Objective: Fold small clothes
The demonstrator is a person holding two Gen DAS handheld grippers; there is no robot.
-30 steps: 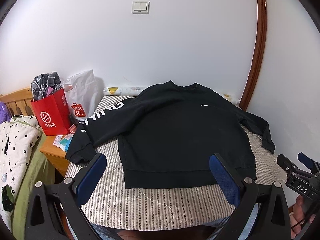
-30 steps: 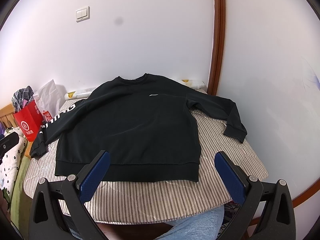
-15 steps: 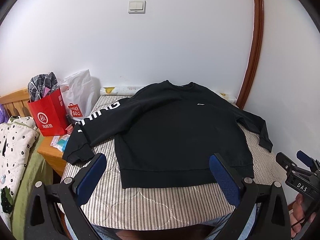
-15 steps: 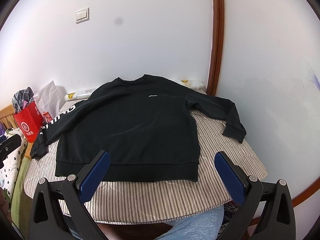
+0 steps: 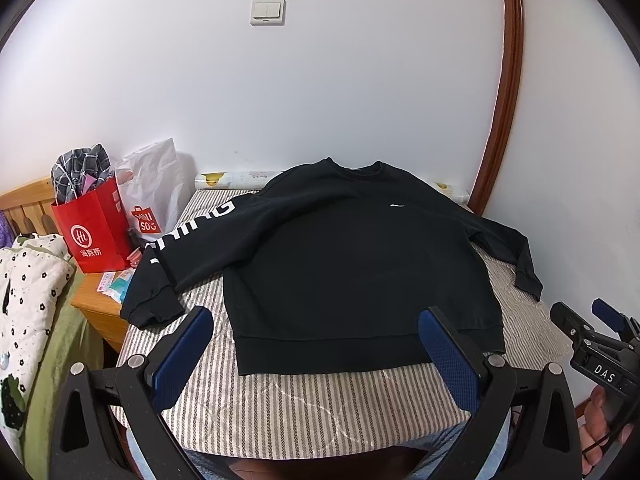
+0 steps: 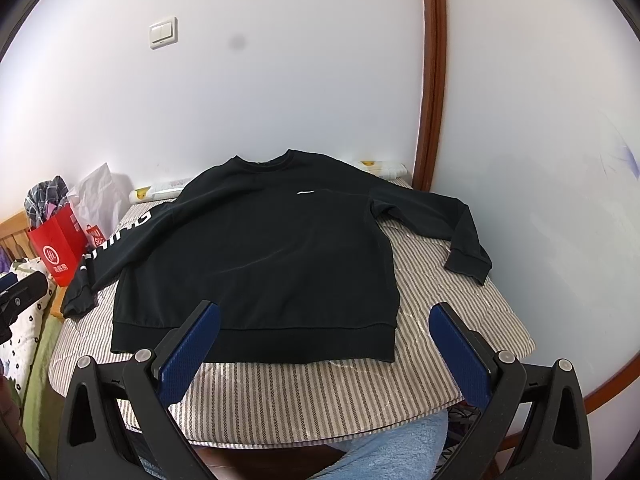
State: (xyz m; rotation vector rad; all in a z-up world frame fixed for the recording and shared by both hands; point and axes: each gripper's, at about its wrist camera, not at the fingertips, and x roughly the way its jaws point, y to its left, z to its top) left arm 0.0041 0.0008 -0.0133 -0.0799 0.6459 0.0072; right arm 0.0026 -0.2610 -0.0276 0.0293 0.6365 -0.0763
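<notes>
black sweatshirt lies flat, front up, on the striped bed, hem toward the person and collar toward the wall; presumably spread so the sleeves can be folded first. both sleeves angle outward; the lettered one droops off the bed edge beside the red bag. left gripper and right gripper hang on the near side of the hem, jaws wide apart, holding nothing. no fold made yet. fabric smooth, small white chest logo.
</notes>
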